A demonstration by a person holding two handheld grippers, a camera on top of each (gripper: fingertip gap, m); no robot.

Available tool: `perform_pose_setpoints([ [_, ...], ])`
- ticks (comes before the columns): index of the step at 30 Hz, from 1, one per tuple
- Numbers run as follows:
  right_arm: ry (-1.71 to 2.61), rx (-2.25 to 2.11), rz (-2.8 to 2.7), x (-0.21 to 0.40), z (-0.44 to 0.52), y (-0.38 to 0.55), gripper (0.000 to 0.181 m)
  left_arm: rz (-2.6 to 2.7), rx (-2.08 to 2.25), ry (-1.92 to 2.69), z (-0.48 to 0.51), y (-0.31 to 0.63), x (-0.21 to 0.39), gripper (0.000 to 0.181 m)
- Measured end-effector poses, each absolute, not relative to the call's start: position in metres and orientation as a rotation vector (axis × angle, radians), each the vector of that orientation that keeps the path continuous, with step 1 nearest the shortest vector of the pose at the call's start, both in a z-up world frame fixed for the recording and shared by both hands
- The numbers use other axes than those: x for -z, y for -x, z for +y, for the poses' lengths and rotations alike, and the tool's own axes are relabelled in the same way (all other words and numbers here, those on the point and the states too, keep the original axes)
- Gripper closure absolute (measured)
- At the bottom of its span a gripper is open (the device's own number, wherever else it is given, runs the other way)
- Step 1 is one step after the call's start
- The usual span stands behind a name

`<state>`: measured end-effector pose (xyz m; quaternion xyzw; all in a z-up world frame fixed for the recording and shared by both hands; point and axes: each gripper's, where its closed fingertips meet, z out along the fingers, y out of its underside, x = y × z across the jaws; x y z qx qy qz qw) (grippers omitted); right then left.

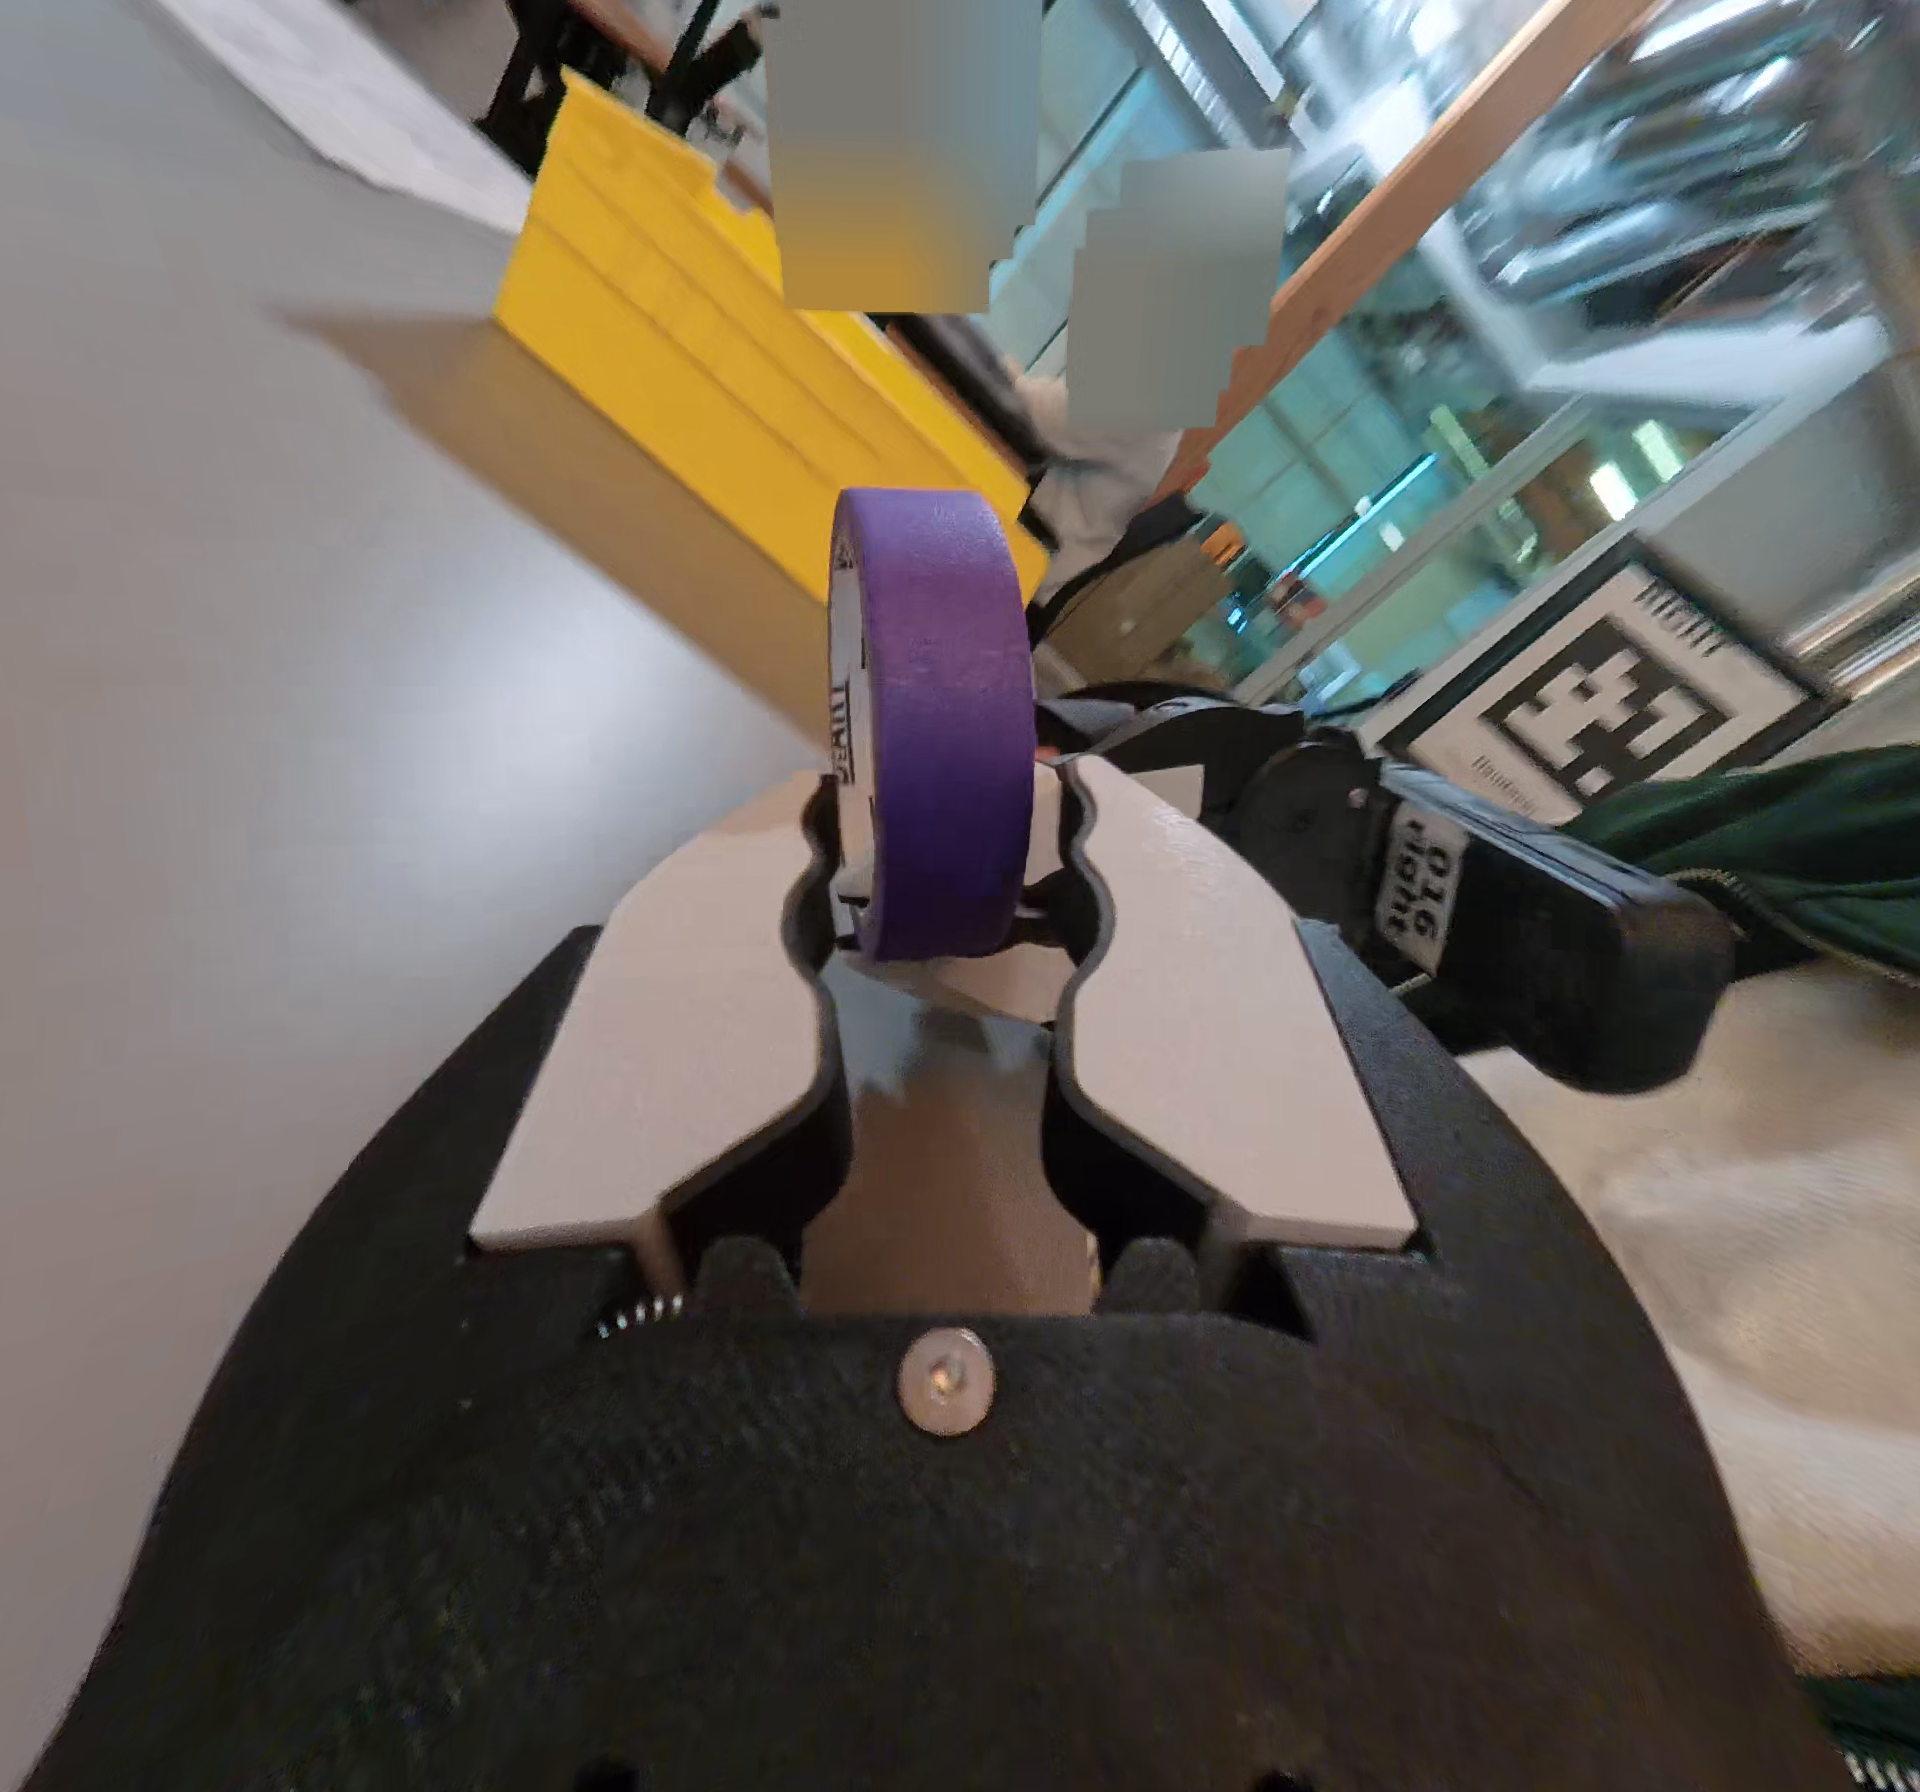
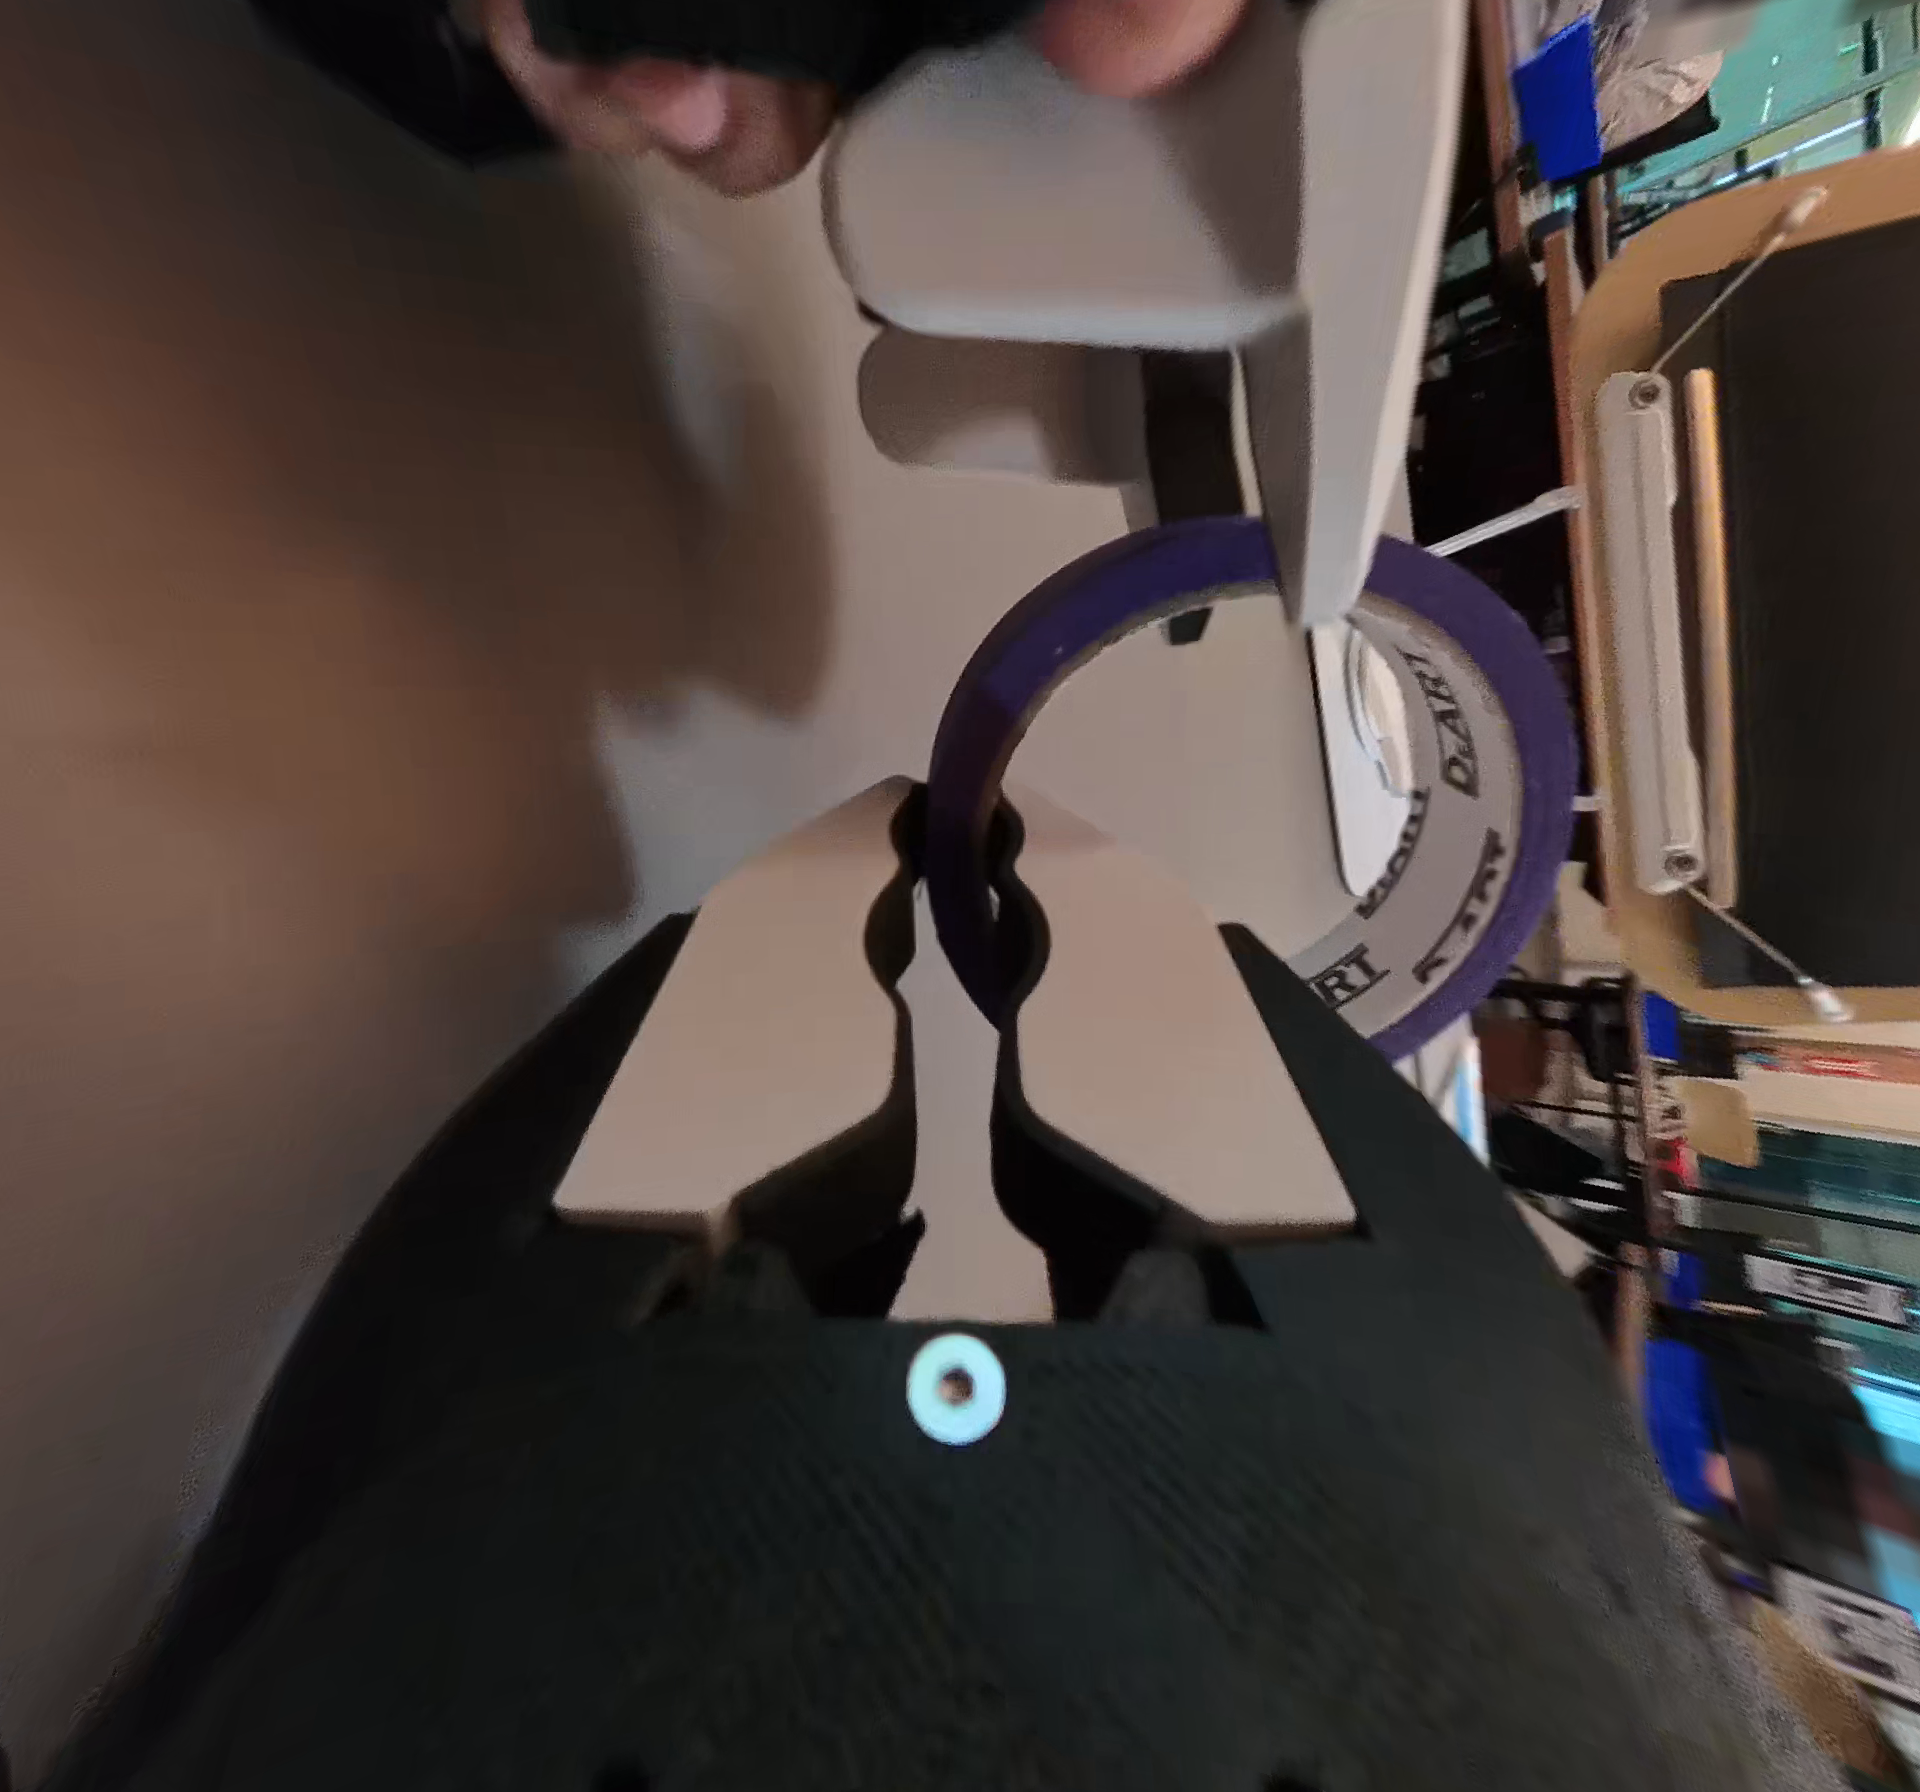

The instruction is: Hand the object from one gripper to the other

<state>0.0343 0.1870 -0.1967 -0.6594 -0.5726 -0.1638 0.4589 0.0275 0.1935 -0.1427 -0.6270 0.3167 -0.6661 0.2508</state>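
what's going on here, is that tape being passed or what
A person holds a gripper in each hand, and a roll of purple tape is caught between the two in mid-air. The left gripper has its fingers either side of the roll's width. The right gripper pinches the ring's wall, one finger outside and one through the hole. In the right wrist view the left gripper's fingers are on the roll's far side. Both seem to hold it, so the handover is midway and neither has let go.

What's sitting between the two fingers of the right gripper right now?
In the right wrist view, the wall of the purple tape roll sits pinched between the right gripper fingers, one finger outside the ring, one inside.
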Motion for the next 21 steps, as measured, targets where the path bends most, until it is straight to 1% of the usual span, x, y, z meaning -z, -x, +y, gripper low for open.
perform_pose_setpoints([
  [1, 1.628, 0.342, -1.373, 0.193, 0.187, -0.034, 0.171, 0.822, 1.84, 1.692, 0.197, -0.026, 0.14, 0.135],
  [4, 1.645, 0.099, -1.229, 0.176, 0.187, -0.033, 0.171, 0.741, 1.919, 1.612, 0.204, -0.02, 0.13, 0.128],
  [7, 1.643, -0.278, -1.063, 0.158, 0.182, -0.028, 0.171, 0.706, 1.951, 1.552, 0.209, -0.015, 0.124, 0.126],
  [12, 1.507, -0.875, -0.826, 0.119, 0.169, -0.026, 0.171, 0.695, 1.913, 1.58, 0.217, -0.013, 0.131, 0.128],
  [17, 1.325, -1.405, -0.743, 0.09, 0.138, -0.012, 0.171, 0.728, 1.892, 1.587, 0.216, -0.014, 0.135, 0.131],
  [19, 1.261, -1.55, -0.699, 0.08, 0.13, -0.008, 0.171, 0.779, 1.925, 1.556, 0.207, -0.017, 0.132, 0.131],
  [21, 1.239, -1.606, -0.677, 0.077, 0.126, -0.004, 0.171, 0.857, 1.925, 1.559, 0.196, -0.022, 0.134, 0.131],
])
